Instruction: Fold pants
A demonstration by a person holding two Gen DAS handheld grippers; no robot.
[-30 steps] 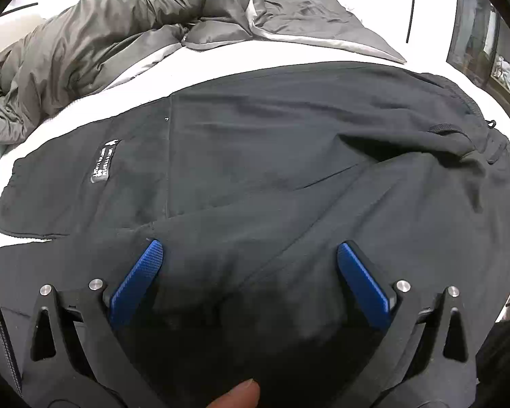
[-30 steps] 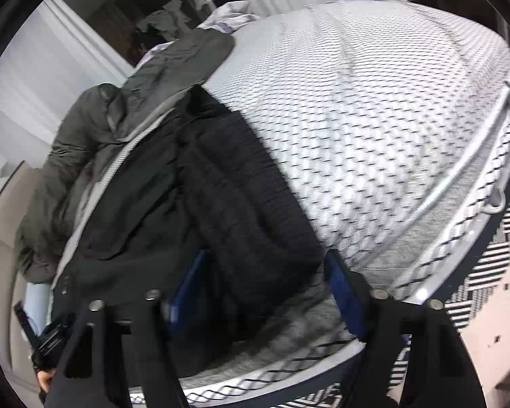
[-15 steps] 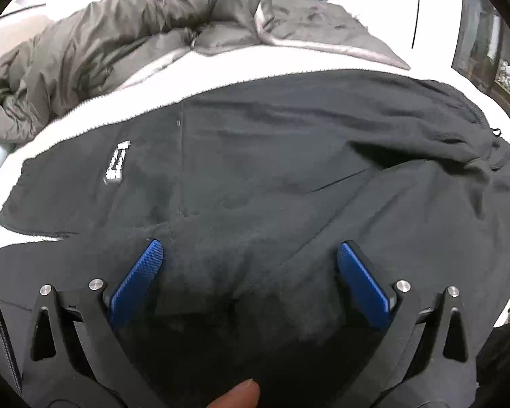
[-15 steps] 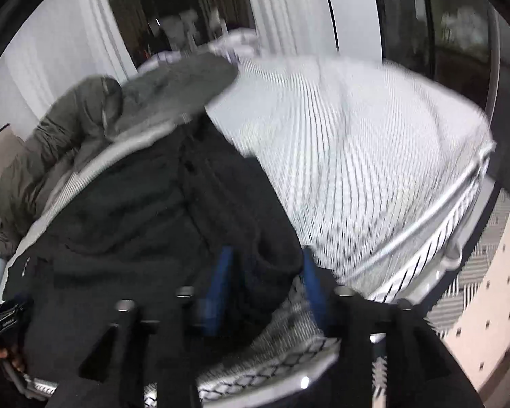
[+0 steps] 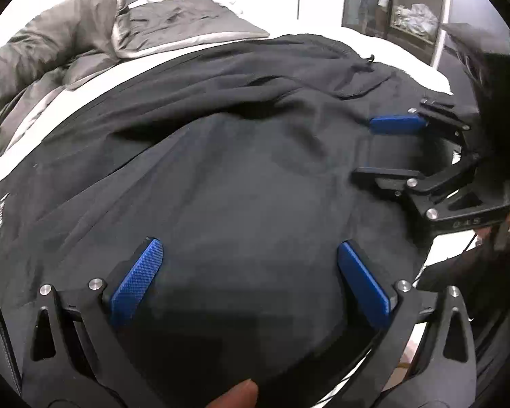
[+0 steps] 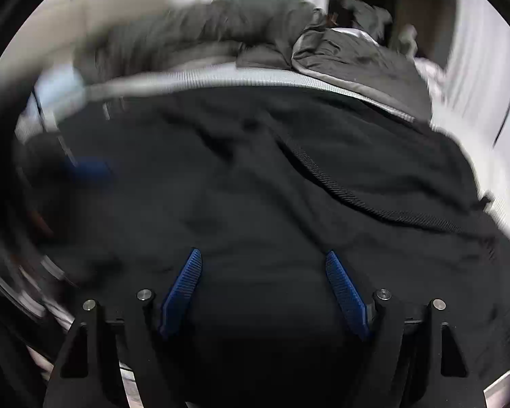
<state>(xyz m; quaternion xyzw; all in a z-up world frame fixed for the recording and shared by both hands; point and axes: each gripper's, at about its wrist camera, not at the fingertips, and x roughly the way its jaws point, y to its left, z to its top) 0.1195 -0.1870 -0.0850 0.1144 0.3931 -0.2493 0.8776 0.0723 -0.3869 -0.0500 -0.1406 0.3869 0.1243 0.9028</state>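
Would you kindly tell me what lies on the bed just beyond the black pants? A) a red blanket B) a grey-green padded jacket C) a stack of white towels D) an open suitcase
B: in the left wrist view a grey-green padded jacket lies crumpled on the white bed past the far edge of the black pants.

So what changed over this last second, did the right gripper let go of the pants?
Yes. The right gripper had a bunched fold of the black pants between its pads; its jaws have just been opening, and it has swung over the spread pants, pads apart with nothing pinched. It now shows at the right of the left wrist view. The left gripper stayed open over the pants; the grey jacket lies behind as before.
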